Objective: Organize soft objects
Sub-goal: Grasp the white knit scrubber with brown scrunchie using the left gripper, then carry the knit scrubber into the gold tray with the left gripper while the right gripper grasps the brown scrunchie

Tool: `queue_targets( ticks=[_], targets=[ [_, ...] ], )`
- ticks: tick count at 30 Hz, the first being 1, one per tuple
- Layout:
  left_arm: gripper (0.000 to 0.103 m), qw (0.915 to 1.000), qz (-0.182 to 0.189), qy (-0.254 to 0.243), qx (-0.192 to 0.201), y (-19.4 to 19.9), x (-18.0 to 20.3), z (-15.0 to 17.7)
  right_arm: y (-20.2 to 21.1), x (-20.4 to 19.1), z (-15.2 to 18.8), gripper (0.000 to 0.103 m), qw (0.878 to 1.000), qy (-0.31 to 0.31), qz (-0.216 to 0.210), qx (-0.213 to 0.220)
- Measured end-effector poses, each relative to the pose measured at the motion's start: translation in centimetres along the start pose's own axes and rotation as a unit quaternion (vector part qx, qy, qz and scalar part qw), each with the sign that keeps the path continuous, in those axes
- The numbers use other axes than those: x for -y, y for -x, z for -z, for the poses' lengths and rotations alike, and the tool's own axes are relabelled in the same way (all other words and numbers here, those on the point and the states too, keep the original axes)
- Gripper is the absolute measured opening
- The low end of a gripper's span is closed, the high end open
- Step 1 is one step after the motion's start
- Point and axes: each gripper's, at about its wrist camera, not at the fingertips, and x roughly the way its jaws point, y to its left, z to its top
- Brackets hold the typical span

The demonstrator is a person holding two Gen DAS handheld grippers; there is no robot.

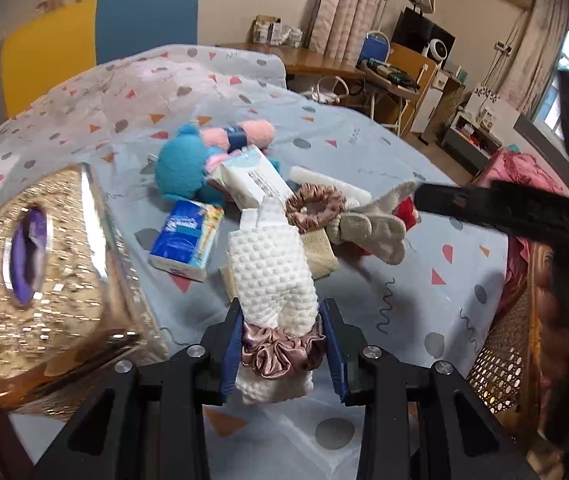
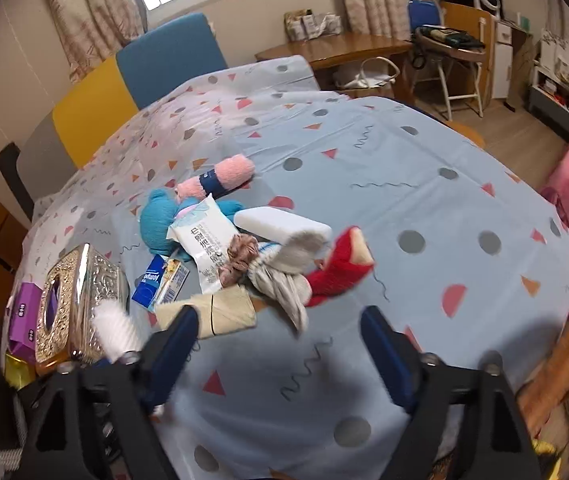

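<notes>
Left tongs (image 1: pixel 282 344) clamped on white waffle-textured cloth roll (image 1: pixel 270 276) banded by satin pink scrunchie (image 1: pixel 280 350), above desk (image 1: pixel 424 280). Gold embossed tissue box (image 1: pixel 56 280) close on left. Right tongs (image 2: pixel 280 344) apart, empty, pile just ahead: beige knit roll (image 2: pixel 226 312), grey sock (image 2: pixel 280 286), red sock (image 2: pixel 338 270), white sponge block (image 2: pixel 280 222), blue plush toy (image 2: pixel 158 220).

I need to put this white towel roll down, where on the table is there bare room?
The tablecloth lies bare right of the red sock and beyond the white sponge block. Another bare strip lies near the right gripper. It is crowded from the gold tissue box to the grey sock.
</notes>
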Motion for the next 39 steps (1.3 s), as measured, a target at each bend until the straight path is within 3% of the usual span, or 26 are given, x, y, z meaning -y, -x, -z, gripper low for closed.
queue_targets(
  ticks=[4,7,11,14,16,17,21,24,31,35,39],
  targets=[
    [0.037,0.9999,0.002,0.006,0.012,1.2,-0.6,-0.2,-1.3,-3.0,-2.6,0.074,0.997,0.08,0.007,-0.004],
    [0.037,0.9998,0.0,0.009,0.019,1.6,-0.7,-0.4,-3.4,-5.7,-4.0,0.074,0.988,0.153,0.026,-0.017],
    [0.037,0.9995,0.001,0.016,0.026,2.3,-1.1,-0.9,-8.6,-7.7,-4.9,0.074,0.973,0.213,0.068,-0.067],
    [0.037,0.9993,-0.001,0.017,0.034,2.8,-1.5,-2.0,-12.6,-7.5,-4.5,0.074,0.966,0.215,0.092,-0.107],
    [0.037,0.9987,-0.001,0.027,0.043,3.2,-2.2,-3.5,-13.8,-7.2,-3.9,0.061,0.966,0.213,0.089,-0.12],
    [0.037,0.9982,-0.002,0.034,0.05,3.5,-2.6,-4.2,-14.1,-7.0,-3.5,0.047,0.966,0.213,0.094,-0.114],
    [0.038,0.9945,-0.004,0.075,0.072,4.7,-5.2,-7.2,-13.9,-5.8,-3.1,0.038,0.975,0.189,0.085,-0.078],
    [0.038,0.9906,-0.03,0.093,0.095,6.1,-7.5,-9.1,-13.8,-5.2,-3.3,0.038,0.98,0.173,0.071,-0.072],
    [0.038,0.9729,-0.107,0.154,0.136,10.2,-15.4,-10.3,-13.8,-5.6,-3.5,0.038,0.978,0.183,0.073,-0.068],
    [0.038,0.9578,-0.157,0.189,0.149,12.8,-20.5,-7.7,-13.5,-5.7,-3.4,0.038,0.978,0.183,0.069,-0.067],
    [0.038,0.9356,-0.194,0.247,0.162,15.7,-25.6,-3.4,-13.5,-5.7,-3.4,0.038,0.978,0.186,0.07,-0.066]
  ],
)
